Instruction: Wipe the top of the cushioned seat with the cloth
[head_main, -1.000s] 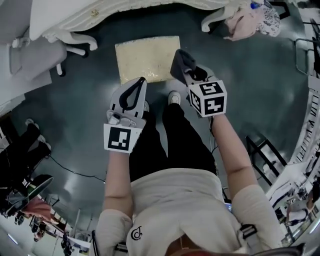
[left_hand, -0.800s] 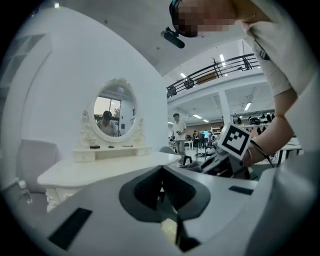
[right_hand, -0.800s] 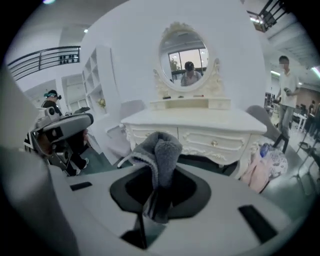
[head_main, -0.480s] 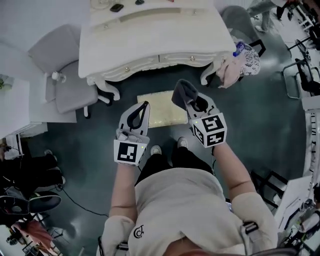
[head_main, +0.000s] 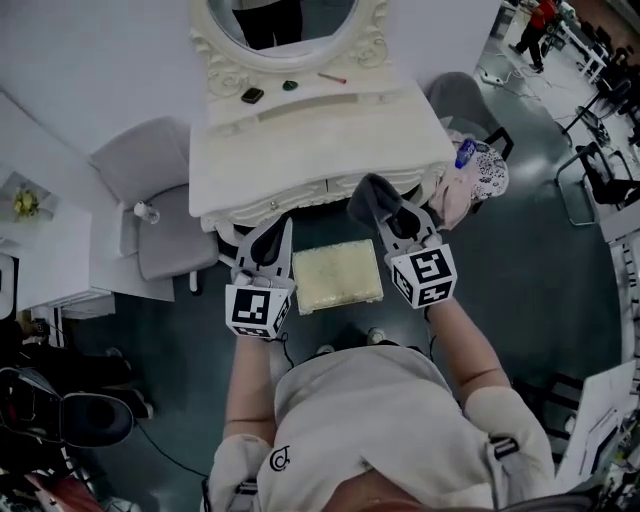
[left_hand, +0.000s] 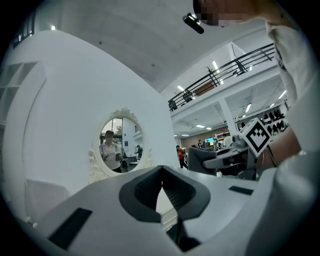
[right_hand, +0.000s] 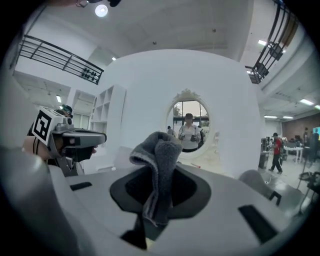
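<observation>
The cushioned seat (head_main: 338, 276) is a cream square pad low on the floor, in front of the white vanity table (head_main: 320, 135). It shows between my two grippers in the head view. My right gripper (head_main: 380, 212) is shut on a grey cloth (head_main: 368, 196), which stands up folded from the jaws (right_hand: 159, 160). Both grippers are held up above the seat and point at the vanity. My left gripper (head_main: 284, 226) is shut, its jaws meeting at the tips (left_hand: 161, 171) with nothing between them.
An oval mirror (head_main: 285, 25) stands on the vanity, with a few small items (head_main: 252, 95) beside it. A grey chair (head_main: 150, 205) stands at the left, another (head_main: 458, 100) at the right. A pile of clothes with a bottle (head_main: 478, 168) lies beside the vanity's right leg.
The head view has swung up: the vanity top and mirror have come into view, and the seat sits lower in the picture. Both grippers stay shut, the cloth still in the right one.
</observation>
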